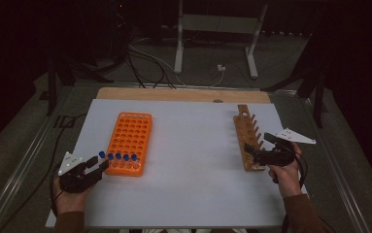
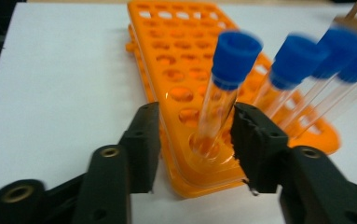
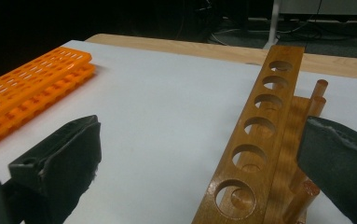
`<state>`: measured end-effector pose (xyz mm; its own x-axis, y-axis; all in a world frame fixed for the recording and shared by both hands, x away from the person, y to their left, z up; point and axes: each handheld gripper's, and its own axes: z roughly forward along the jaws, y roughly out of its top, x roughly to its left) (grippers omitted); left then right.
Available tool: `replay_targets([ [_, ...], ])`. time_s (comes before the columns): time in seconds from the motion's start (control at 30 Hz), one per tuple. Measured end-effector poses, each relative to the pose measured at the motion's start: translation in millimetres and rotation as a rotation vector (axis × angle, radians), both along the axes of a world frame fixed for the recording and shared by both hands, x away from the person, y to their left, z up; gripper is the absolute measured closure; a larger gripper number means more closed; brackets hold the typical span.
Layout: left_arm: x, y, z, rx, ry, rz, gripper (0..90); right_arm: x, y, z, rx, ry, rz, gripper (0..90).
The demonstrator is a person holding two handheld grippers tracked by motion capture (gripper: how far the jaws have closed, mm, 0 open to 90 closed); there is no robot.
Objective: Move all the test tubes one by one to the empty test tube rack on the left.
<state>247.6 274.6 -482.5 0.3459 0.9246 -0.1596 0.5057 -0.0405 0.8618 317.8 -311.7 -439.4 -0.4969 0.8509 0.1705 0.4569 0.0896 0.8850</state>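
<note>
At the worktop's (image 1: 188, 194) left the left gripper (image 2: 192, 135) stands with jaws parted around a blue-capped tube (image 2: 225, 88) seated in the near corner of the orange rack (image 1: 129, 142), pads not pressing it, while the right gripper (image 3: 199, 154), jaws wide, straddles the near end of the empty wooden rack (image 3: 255, 154).

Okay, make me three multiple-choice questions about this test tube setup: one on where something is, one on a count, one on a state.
1. Where do the blue-capped tubes stand in the orange rack?
A. nearest row
B. farthest row
C. middle row

2. How many capped tubes are in it?
A. two
B. five
C. eight

3. How do the left tool's jaws stand?
A. shut empty
B. apart, one tube between them
C. clamped on the wooden rack

Answers: 1 A, the caps line the row nearest the person; 2 B, five blue caps in the high view; 3 B, a gap shows beside the tube.
</note>
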Motion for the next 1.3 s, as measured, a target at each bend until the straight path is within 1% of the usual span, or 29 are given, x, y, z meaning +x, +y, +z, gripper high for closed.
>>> replay_targets([
  [0.07, -3.8, 1.9, 5.4, -0.02, -0.031, 0.004, 45.2, -1.3, -0.4, -1.3, -0.003, -0.002, 0.002, 0.0],
  [0.13, -6.5, 2.9, 12.5, -0.048, -0.076, 0.001, 40.2, -3.1, -0.5, -2.3, -0.002, -0.006, 0.005, 0.0],
  [0.2, -7.4, 2.1, 20.6, -0.066, -0.12, -0.005, 34.2, -5.4, -0.3, -2.9, -0.004, -0.02, 0.006, 0.0],
  [0.23, -7.5, 0.7, 24.5, -0.07, -0.139, -0.011, 31.2, -6.4, -0.1, -3.4, -0.007, -0.026, 0.008, 0.0],
  [0.33, -6.4, -6.8, 33.7, -0.062, -0.186, -0.024, 21.7, -9.8, 0.4, -4.8, -0.023, -0.051, 0.015, 0.0],
  [0.4, -4.7, -11.7, 37.1, -0.064, -0.204, -0.037, 16.8, -12.2, 0.7, -6.0, -0.027, -0.066, 0.019, 0.0],
  [0.43, -3.5, -14.5, 38.3, -0.065, -0.213, -0.042, 15.8, -13.1, 0.8, -6.5, -0.031, -0.071, 0.02, 0.0],
  [0.5, 0.0, -20.0, 40.4, -0.067, -0.217, -0.053, 7.6, -15.7, 1.2, -8.3, -0.036, -0.084, 0.025, 0.0],
  [0.57, 3.1, -24.8, 41.7, -0.068, -0.221, -0.058, 1.8, -17.8, 1.2, -10.0, -0.034, -0.095, 0.027, 0.0],
  [0.6, 3.9, -26.3, 42.1, -0.066, -0.224, -0.063, 0.9, -18.6, 1.1, -10.9, -0.032, -0.1, 0.028, 0.0],
  [0.67, 5.3, -31.3, 43.3, -0.06, -0.23, -0.065, 0.7, -19.9, 0.3, -12.6, -0.024, -0.106, 0.028, 0.0],
  [0.7, 5.8, -32.8, 43.6, -0.065, -0.233, -0.076, 0.7, -21.0, -0.3, -13.6, -0.018, -0.107, 0.028, 0.0],
  [0.87, 7.0, -37.5, 41.3, -0.068, -0.246, -0.084, 0.7, -25.1, -2.2, -16.7, -0.01, -0.113, 0.025, 0.0],
  [0.97, 8.3, -38.4, 37.5, -0.078, -0.245, -0.076, 0.7, -27.6, -1.8, -19.3, -0.011, -0.116, 0.03, 0.0],
  [1.03, 8.8, -39.1, 35.9, -0.074, -0.242, -0.074, 0.7, -28.1, -1.9, -20.9, -0.006, -0.117, 0.025, 0.0],
  [1.23, 9.0, -41.4, 32.3, -0.063, -0.235, -0.078, 0.7, -26.4, -1.1, -25.2, -0.019, -0.102, 0.021, 0.0],
  [1.3, 8.4, -40.4, 31.4, -0.067, -0.235, -0.071, 0.7, -25.5, -1.2, -26.5, -0.02, -0.095, 0.022, 0.0],
])
